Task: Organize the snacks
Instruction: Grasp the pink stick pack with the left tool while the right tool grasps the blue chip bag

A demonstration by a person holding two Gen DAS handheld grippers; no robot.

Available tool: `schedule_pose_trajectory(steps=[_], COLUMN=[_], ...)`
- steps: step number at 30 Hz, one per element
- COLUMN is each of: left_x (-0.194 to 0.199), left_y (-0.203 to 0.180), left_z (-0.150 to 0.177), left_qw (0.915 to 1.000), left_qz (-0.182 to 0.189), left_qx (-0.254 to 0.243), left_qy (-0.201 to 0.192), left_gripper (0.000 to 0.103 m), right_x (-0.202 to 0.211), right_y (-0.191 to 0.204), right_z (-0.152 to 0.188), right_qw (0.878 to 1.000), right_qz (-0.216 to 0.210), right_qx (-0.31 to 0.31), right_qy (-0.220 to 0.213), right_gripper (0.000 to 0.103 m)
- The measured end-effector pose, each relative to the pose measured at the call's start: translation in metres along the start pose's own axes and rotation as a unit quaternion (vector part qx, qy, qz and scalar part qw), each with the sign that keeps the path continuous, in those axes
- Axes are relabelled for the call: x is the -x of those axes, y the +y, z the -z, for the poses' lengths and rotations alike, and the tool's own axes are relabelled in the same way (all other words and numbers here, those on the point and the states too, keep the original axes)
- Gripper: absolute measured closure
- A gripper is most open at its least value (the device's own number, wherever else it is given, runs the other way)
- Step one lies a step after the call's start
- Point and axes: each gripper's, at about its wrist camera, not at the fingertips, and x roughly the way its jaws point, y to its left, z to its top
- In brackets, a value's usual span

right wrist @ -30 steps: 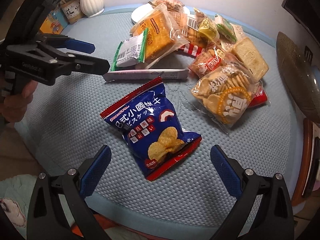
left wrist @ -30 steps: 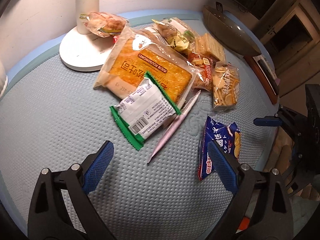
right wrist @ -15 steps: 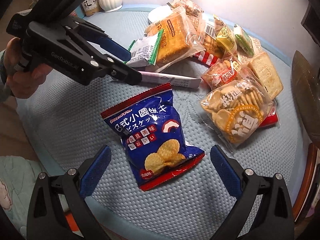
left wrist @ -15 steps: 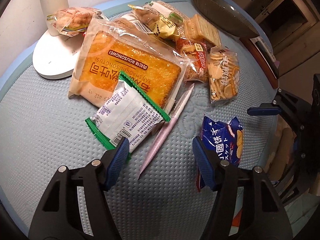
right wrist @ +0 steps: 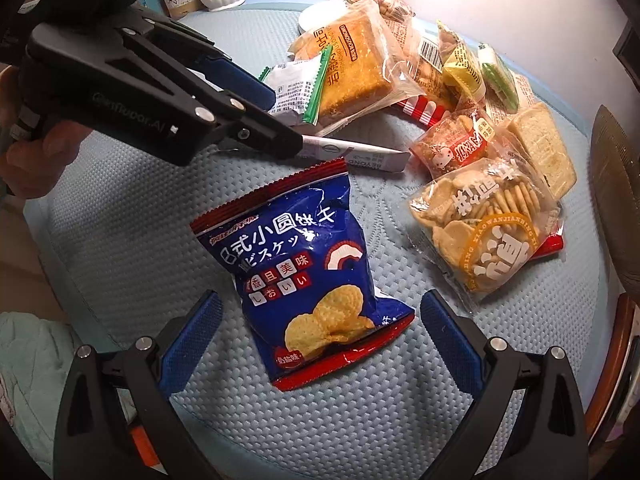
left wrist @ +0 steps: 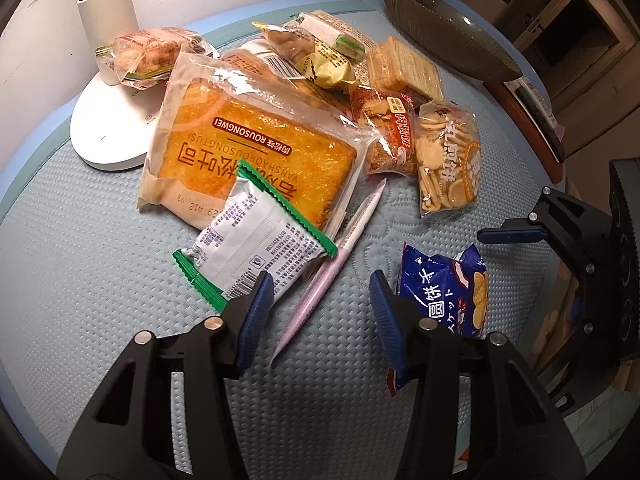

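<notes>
My left gripper (left wrist: 320,300) is open, its jaws narrowed and straddling the near end of a long pink stick packet (left wrist: 332,272), not closed on it. Its left fingertip overlaps a white packet with green edges (left wrist: 256,248). That packet leans on a large orange bread pack (left wrist: 248,152). A blue biscuit bag (right wrist: 304,272) lies in front of my right gripper (right wrist: 320,320), which is open and empty just short of it. The left gripper (right wrist: 264,120) shows in the right wrist view over the stick packet (right wrist: 360,154).
Several more snacks lie behind: a round-cracker bag (left wrist: 446,160), a red snack pack (left wrist: 388,136), square crackers (left wrist: 404,66), yellow and green packs. A white lamp base (left wrist: 108,128) stands at the back left. A dark fan (left wrist: 448,32) and the table edge lie to the right.
My left gripper has moved forward onto the pink stick packet and its jaws have narrowed around it. My right gripper has moved slightly closer to the blue bag, still open.
</notes>
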Motion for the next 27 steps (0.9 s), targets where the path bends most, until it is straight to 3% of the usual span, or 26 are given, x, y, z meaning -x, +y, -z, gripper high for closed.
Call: schedule_pose_trajectory(steps=[1, 2, 5, 7, 9, 11, 14, 17, 20, 25, 27], left_x=[0.002, 0.005, 0.012, 0.007, -0.007, -0.022, -0.032, -0.031, -0.023, -0.011, -0.019], left_y=[0.003, 0.006, 0.003, -0.004, -0.011, -0.011, -0.013, -0.021, -0.024, -0.02, -0.019], left_z=[0.002, 0.004, 0.011, 0.011, 0.008, 0.005, 0.004, 0.003, 0.006, 0.026, 0.031], left_qw=[1.0, 0.9999, 0.9998, 0.9997, 0.9992, 0.9988, 0.9989, 0.9987, 0.9992, 0.9991, 0.9987], left_qz=[0.008, 0.011, 0.02, 0.019, -0.003, -0.01, -0.015, -0.035, -0.027, -0.026, -0.02], left_qx=[0.005, 0.01, 0.004, -0.014, -0.029, -0.023, -0.015, -0.014, -0.005, 0.021, 0.034], left_qy=[0.003, 0.003, 0.001, 0.01, 0.026, 0.042, 0.042, 0.035, 0.029, 0.026, 0.033], left_gripper=[0.066, 0.067, 0.065, 0.064, 0.064, 0.072, 0.077, 0.086, 0.094, 0.093, 0.088], right_x=[-0.004, -0.008, -0.021, -0.028, -0.035, -0.039, -0.039, -0.037, -0.03, -0.018, -0.025], right_y=[0.001, 0.006, 0.024, 0.028, 0.03, 0.031, 0.03, 0.022, 0.015, -0.011, -0.012], right_z=[-0.001, -0.004, -0.016, -0.018, -0.019, -0.018, -0.015, -0.01, 0.003, 0.011, 0.017], right_qw=[1.0, 1.0, 0.999, 1.0, 1.0, 0.999, 0.999, 0.999, 0.996, 0.982, 0.978], right_qz=[-0.004, -0.004, 0.022, 0.014, 0.018, 0.036, 0.046, 0.047, 0.041, 0.049, 0.052], right_qx=[0.002, 0.01, 0.035, 0.026, 0.022, 0.026, 0.015, -0.018, -0.077, -0.181, -0.202], right_qy=[0.001, 0.002, 0.003, 0.005, 0.01, 0.01, 0.003, -0.004, -0.007, -0.012, -0.001], right_gripper=[0.005, 0.005, 0.005, 0.005, 0.01, 0.024, 0.027, 0.031, 0.033, 0.033, 0.033])
